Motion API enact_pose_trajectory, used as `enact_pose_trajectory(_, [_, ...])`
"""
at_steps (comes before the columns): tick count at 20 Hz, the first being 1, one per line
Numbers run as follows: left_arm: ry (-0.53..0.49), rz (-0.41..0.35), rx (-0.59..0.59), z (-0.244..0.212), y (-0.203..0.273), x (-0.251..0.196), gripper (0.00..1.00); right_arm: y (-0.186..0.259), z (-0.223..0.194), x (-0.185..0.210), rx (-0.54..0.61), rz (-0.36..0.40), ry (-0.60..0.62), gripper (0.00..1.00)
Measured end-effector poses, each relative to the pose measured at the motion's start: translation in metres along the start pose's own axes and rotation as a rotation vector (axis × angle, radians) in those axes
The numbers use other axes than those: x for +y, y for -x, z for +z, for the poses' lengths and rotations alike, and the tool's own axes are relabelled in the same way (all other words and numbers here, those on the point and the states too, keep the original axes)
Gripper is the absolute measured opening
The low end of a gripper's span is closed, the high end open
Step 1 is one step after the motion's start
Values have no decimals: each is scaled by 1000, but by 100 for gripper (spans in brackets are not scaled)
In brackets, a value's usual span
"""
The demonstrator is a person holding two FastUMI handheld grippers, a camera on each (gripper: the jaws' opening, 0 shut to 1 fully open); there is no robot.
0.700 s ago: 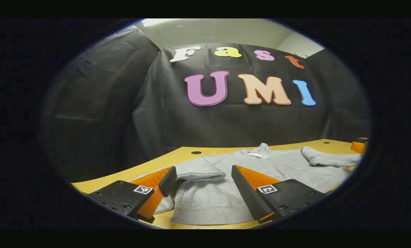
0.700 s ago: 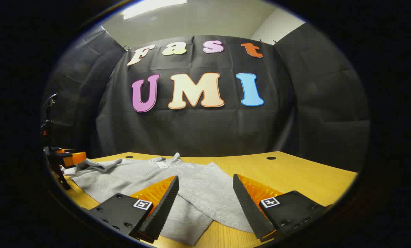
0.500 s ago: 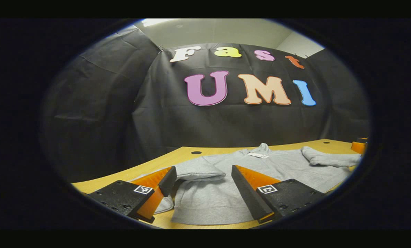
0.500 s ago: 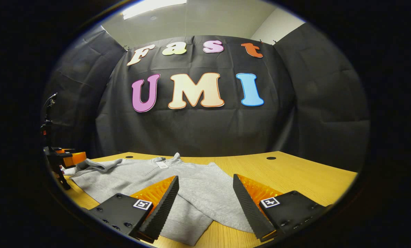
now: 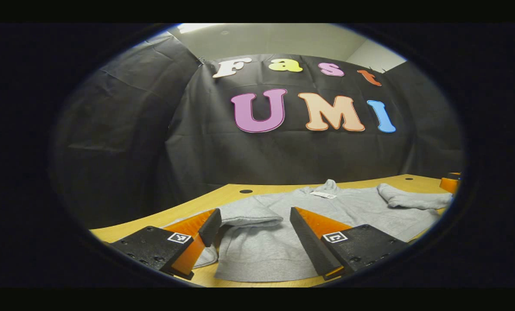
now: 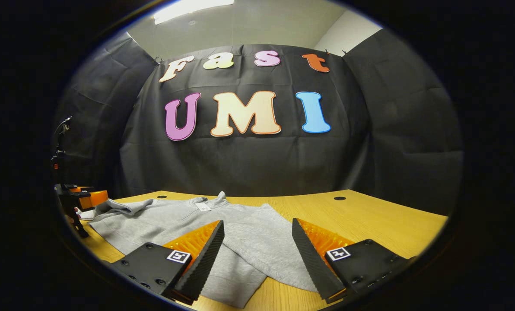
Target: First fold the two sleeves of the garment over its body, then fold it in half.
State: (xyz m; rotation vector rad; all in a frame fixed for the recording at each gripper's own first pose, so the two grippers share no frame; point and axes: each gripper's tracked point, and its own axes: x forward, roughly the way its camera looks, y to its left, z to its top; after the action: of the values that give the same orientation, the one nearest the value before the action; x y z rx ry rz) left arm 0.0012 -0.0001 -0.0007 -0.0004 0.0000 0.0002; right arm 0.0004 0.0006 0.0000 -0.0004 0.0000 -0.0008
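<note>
Both grippers (image 5: pixel 251 242) (image 6: pixel 257 259) are hovering, fingers apart, over the sweatshirt (image 5: pixel 326 209); each should be pinching one hem corner squarely.

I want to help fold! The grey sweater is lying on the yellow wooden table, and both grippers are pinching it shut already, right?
Not quite. The grey sweater does lie on the yellow wooden table, but both grippers are open. The left gripper view shows the left gripper with its fingers apart, and the right gripper view shows the right gripper the same.
</note>
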Motion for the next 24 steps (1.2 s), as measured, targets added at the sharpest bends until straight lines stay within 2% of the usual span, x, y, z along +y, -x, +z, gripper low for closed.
enact_pose_trajectory(15, [0, 1, 1, 1, 1, 0, 94, -4, -2, -7, 17, 6, 2, 98])
enact_pose_trajectory(19, [0, 0, 1, 1, 0, 0, 94, -2, -3, -31, 120, -10, 15, 98])
enact_pose_trajectory(24, [0, -1, 1, 1, -1, 0, 94, 22, -2, -89, 269, -79, -50, 98])
